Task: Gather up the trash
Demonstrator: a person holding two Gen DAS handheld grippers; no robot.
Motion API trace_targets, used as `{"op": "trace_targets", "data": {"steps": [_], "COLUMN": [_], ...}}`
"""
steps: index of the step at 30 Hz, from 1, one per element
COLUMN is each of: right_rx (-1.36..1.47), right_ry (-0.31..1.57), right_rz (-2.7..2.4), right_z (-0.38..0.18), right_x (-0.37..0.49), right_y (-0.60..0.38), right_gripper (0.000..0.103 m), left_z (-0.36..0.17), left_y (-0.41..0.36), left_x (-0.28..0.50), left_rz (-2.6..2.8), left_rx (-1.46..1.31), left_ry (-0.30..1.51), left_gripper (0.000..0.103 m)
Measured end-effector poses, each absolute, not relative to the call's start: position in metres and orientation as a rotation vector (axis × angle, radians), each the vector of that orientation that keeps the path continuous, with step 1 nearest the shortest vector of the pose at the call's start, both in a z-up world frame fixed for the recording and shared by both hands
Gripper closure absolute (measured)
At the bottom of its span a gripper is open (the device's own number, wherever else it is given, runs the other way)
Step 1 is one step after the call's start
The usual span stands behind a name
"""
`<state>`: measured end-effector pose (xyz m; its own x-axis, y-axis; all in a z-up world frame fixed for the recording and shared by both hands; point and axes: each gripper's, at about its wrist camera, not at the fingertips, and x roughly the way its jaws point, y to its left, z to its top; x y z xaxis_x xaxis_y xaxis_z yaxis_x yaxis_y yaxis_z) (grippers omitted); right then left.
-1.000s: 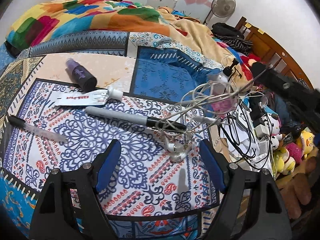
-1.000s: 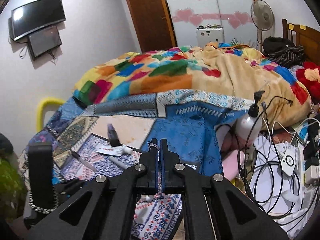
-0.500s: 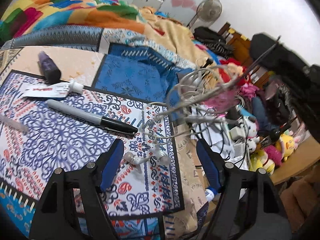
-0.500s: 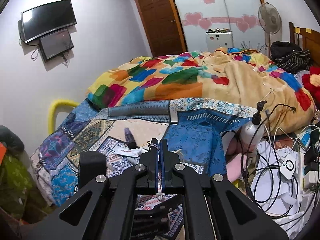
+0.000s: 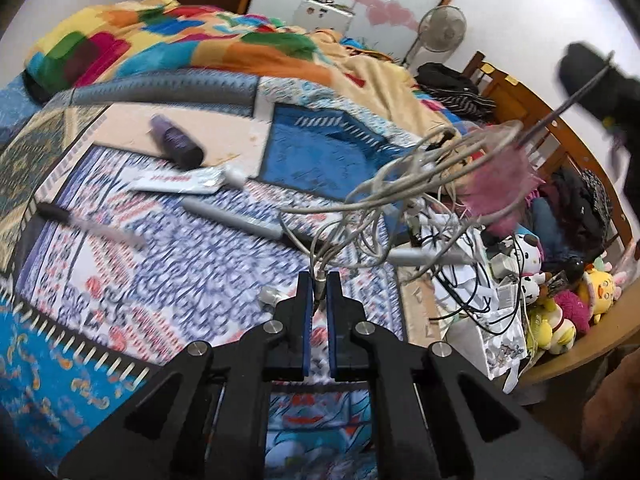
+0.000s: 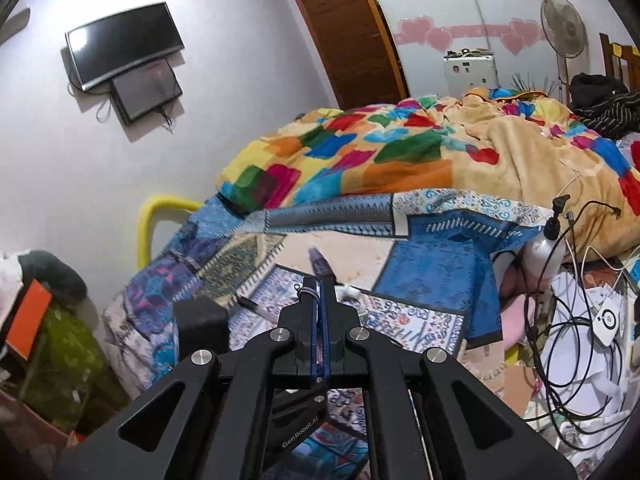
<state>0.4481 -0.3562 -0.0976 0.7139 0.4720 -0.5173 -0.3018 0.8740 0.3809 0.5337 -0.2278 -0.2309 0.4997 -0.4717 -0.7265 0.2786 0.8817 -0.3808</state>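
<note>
My left gripper is shut on the lower end of a tangled white earphone cable, which hangs in loops above the patterned mat. The cable's upper end runs up to the right gripper's black body. On the mat lie a grey marker, a white tube, a purple bottle and a clear pen. My right gripper is shut high above the bed, with a thin strand of cable looped at its fingertips; the bottle shows beyond it.
A colourful blanket covers the bed behind the mat. Black cables, a white pump bottle and papers crowd the right side. Plush toys lie at far right. A TV hangs on the wall.
My left gripper was open around the earbuds on the mat; it has shut on the cable. My right gripper has risen, pulling the tangle up.
</note>
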Motion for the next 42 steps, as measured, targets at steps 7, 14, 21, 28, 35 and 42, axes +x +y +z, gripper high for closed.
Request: {"op": "trace_targets", "data": {"steps": [7, 14, 21, 28, 35, 42], "right_rx": [0.301, 0.337, 0.287, 0.317, 0.349, 0.365], "right_ry": [0.64, 0.659, 0.775, 0.919, 0.855, 0.765], "right_rz": [0.429, 0.417, 0.427, 0.465, 0.466, 0.378], "right_z": [-0.086, -0.088, -0.127, -0.174, -0.161, -0.146], "right_x": [0.447, 0.447, 0.457, 0.469, 0.468, 0.472], "right_y": [-0.356, -0.36, -0.34, -0.33, -0.338, -0.355], "right_gripper": [0.101, 0.101, 0.101, 0.101, 0.101, 0.101], "left_z": [-0.229, -0.229, -0.239, -0.257, -0.258, -0.255], "left_y": [-0.204, -0.177, -0.177, -0.201, -0.216, -0.227], "left_x": [0.52, 0.516, 0.518, 0.512, 0.501, 0.484], "left_rz": [-0.355, -0.255, -0.308, -0.328, -0.407, -0.469], "left_rx": [-0.154, -0.13, -0.122, -0.021, -0.001, 0.021], "left_ry": [0.943, 0.95, 1.017, 1.051, 1.055, 1.054], "left_gripper": [0.098, 0.098, 0.098, 0.098, 0.098, 0.098]}}
